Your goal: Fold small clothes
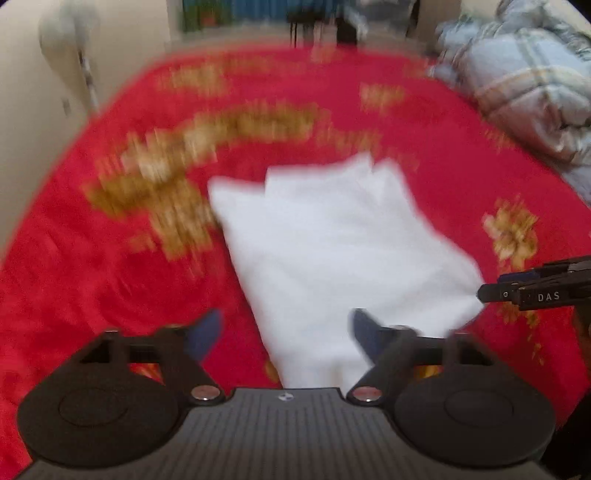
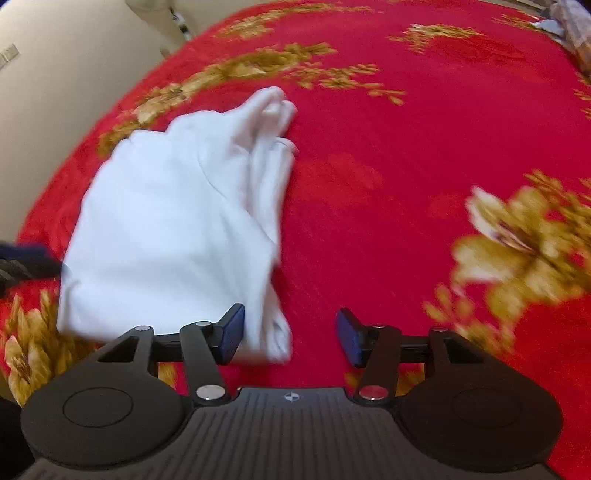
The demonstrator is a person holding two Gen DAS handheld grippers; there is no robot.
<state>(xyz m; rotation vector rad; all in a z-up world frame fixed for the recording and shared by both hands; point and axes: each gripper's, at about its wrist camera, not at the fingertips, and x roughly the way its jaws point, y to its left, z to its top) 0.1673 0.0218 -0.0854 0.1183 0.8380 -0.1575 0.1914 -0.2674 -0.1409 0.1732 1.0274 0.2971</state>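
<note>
A small white garment lies partly folded on the red bedspread; it also shows in the right wrist view, with its bunched end pointing away. My left gripper is open above the garment's near end, holding nothing. My right gripper is open, its left pad over the garment's near right corner. The right gripper also shows at the right edge of the left wrist view, beside the garment's right corner. The left wrist view is blurred.
The bedspread is red with gold flowers. A rumpled blue plaid quilt is piled at the far right of the bed. A cream wall stands to the left, and dark furniture lies beyond the far edge.
</note>
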